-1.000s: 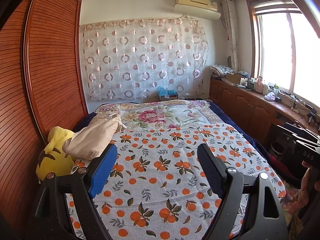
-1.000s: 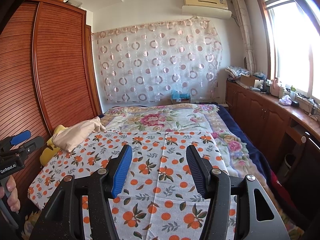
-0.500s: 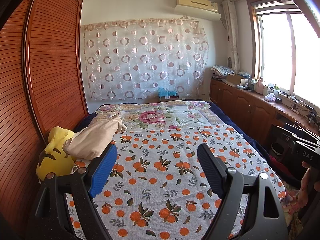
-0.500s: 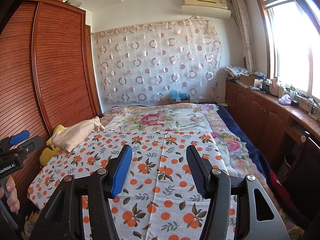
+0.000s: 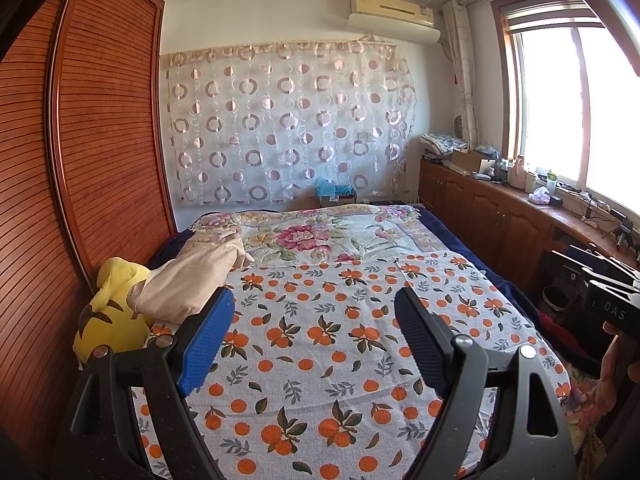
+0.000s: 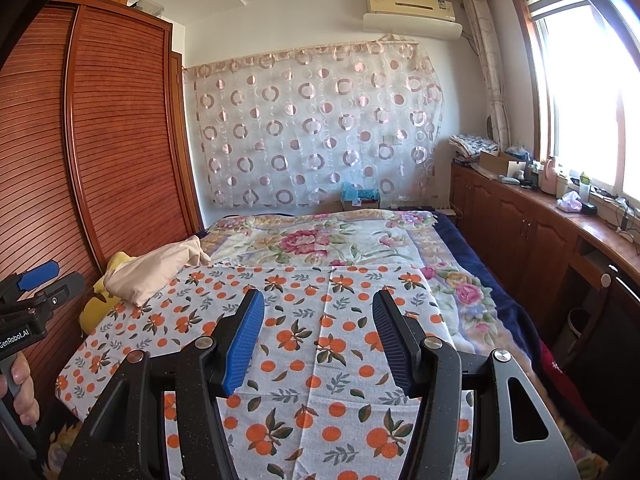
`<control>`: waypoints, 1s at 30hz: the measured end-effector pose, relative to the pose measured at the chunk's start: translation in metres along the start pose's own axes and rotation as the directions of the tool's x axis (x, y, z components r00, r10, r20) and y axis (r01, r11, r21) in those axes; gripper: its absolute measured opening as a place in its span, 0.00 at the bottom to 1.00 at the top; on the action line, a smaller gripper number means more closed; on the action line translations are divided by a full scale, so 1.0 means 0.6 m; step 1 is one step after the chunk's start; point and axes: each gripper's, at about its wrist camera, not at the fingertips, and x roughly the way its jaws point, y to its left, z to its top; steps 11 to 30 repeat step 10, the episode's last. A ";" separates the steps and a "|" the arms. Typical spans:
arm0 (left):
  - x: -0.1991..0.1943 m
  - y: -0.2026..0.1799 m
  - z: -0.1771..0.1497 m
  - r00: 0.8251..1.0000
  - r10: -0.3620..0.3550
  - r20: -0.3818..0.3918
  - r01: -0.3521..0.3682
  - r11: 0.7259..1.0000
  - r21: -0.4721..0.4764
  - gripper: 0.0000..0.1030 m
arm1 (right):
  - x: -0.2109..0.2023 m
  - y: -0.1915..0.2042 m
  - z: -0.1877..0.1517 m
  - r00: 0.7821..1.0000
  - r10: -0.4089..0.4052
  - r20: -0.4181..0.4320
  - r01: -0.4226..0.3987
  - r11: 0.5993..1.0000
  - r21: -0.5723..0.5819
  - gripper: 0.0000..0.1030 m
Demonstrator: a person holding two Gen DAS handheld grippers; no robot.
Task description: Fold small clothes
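Observation:
A beige crumpled garment [image 5: 188, 284] [image 6: 152, 268] lies at the left edge of the bed, resting against a yellow plush toy [image 5: 108, 320] [image 6: 100, 296]. An orange-print cloth [image 5: 340, 344] [image 6: 320, 332] is spread flat over the near half of the bed. My left gripper [image 5: 314, 304] hovers open above that cloth, nothing between its blue pads, with the garment just beyond its left finger. My right gripper [image 6: 318, 304] is also open and empty over the cloth's middle. Each view shows the other gripper at its side edge, held by a hand [image 6: 20, 392].
A floral quilt [image 5: 320, 236] covers the far half of the bed. A slatted wooden wardrobe [image 5: 80, 160] runs along the left. Wooden cabinets [image 6: 520, 224] with clutter stand under the window on the right. A patterned curtain [image 5: 288, 132] hangs on the back wall.

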 end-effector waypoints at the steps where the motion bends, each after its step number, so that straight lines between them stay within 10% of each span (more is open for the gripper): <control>1: -0.001 0.001 0.001 1.000 -0.001 0.000 0.001 1.000 -0.001 0.80 | 0.000 0.000 0.000 1.000 0.000 0.001 0.000 1.000 -0.001 0.57; 30: -0.005 0.003 0.007 1.000 0.002 0.006 -0.002 1.000 -0.002 0.80 | 0.002 -0.003 -0.001 1.000 0.002 0.003 -0.002 1.000 -0.001 0.57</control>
